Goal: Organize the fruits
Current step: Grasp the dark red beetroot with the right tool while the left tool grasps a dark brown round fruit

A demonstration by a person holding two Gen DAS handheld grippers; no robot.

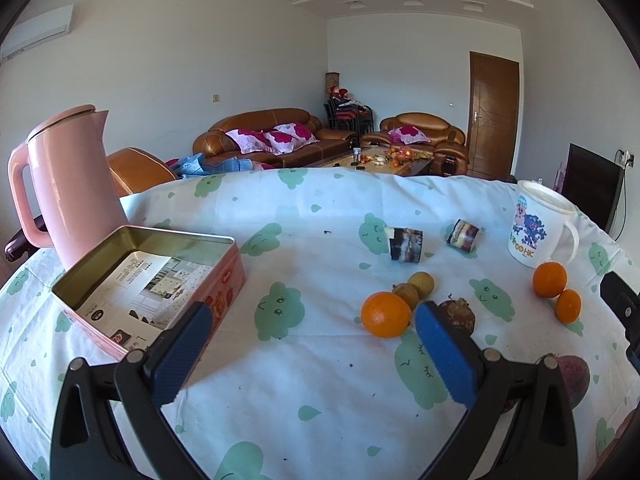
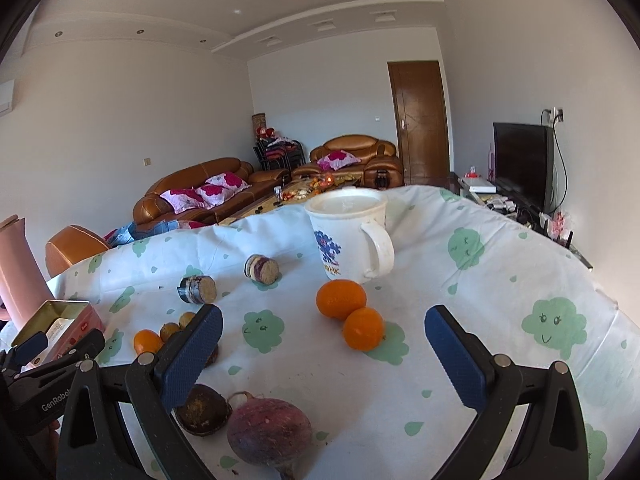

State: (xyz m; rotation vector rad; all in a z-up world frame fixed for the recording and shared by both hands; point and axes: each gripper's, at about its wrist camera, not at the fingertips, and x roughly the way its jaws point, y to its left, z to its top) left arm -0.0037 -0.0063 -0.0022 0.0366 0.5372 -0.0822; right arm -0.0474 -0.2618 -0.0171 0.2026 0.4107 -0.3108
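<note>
My left gripper [image 1: 314, 354] is open and empty above the cloth. An orange [image 1: 385, 314], two small brown longans [image 1: 414, 288] and a dark mangosteen [image 1: 458, 314] lie just ahead by its right finger. An open pink tin [image 1: 160, 276] sits at its left. Two oranges [image 1: 556, 290] lie far right, and they also show in the right wrist view [image 2: 350, 314]. My right gripper [image 2: 324, 354] is open and empty, just behind them. A purple round fruit [image 2: 270, 430] and a dark brown fruit [image 2: 202, 410] lie near its left finger.
A pink kettle [image 1: 70, 188] stands behind the tin. A white mug [image 2: 352, 236] stands behind the two oranges. Two short dark rolls [image 1: 406, 244] [image 1: 464, 235] lie mid-table. The table edge curves off behind them, with sofas beyond.
</note>
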